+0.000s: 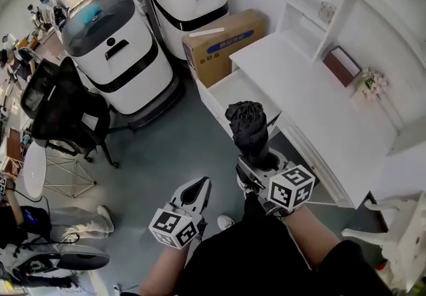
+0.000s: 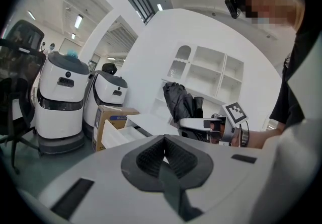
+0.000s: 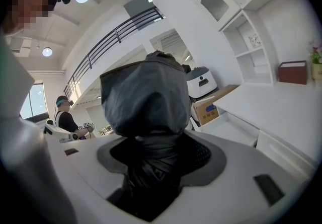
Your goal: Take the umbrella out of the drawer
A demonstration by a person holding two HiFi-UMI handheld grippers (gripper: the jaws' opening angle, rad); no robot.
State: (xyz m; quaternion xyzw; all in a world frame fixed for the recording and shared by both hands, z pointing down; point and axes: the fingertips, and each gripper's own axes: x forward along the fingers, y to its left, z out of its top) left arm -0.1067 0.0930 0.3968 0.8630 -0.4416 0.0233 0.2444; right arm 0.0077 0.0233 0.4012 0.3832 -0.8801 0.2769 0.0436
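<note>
Black folded fabric umbrella (image 1: 248,125) stands upright, clamped low on its body between the right gripper's (image 1: 256,163) fingers (image 3: 211,157), raised clear of the open white drawer (image 1: 231,87). The left gripper's (image 1: 200,187) fingers (image 2: 151,160) are together, holding nothing, apart from the umbrella.

1. Left gripper (image 1: 202,185): light grey shell tapering to the tips, dark grey ribbed pads (image 2: 149,157), and black slots (image 2: 73,198) set into the shell.
2. Right gripper (image 1: 256,161): the same light grey shell, with a dark grey surround at the jaws.
3. Each carries a white cube with black square markers: left cube (image 1: 174,227), right cube (image 1: 291,186).
4. Black clothes (image 1: 266,258) with a short black sleeve (image 2: 287,102), and a white shoe (image 1: 226,222).
5. A dark band (image 2: 245,137) on the right wrist.
6. A small black camera (image 2: 232,6) on the head.
</note>
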